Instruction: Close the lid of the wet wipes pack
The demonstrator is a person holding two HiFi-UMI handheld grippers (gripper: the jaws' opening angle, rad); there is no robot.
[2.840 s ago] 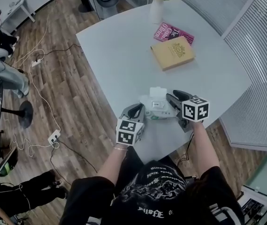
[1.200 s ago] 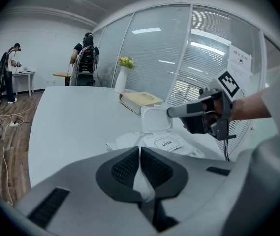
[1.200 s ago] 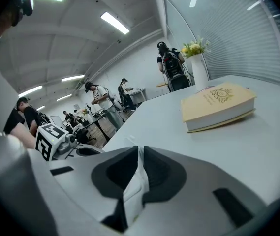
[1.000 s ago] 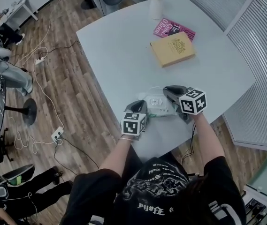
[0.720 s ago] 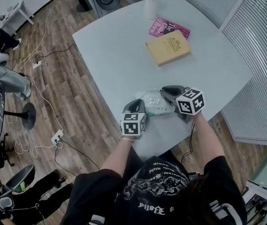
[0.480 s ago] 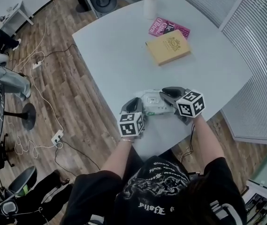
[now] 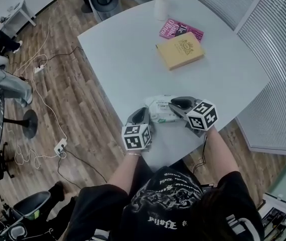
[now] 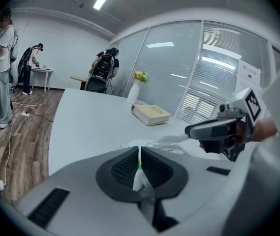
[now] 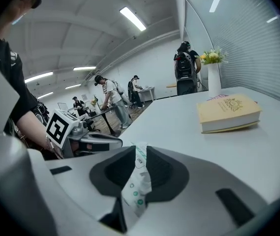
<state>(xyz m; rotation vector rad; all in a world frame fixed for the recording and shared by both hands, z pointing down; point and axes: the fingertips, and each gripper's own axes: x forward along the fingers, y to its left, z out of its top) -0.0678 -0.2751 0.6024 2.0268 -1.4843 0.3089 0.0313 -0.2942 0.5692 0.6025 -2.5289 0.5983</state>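
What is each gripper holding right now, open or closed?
Left gripper: closed on one edge of the wet wipes pack.
Right gripper: closed on its opposite edge.

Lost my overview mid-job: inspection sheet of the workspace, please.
Surface: pale grey table with rounded corners.
Job's things: white wet wipes pack near the front edge, lid looks flat.
Clutter: tan book, pink book, white vase of flowers at the far side.
Grippers: left gripper and right gripper each pinch one end of the pack.
Cables: white cables and a power strip on the wooden floor.
Surroundings: slatted blinds on the right; people at left.
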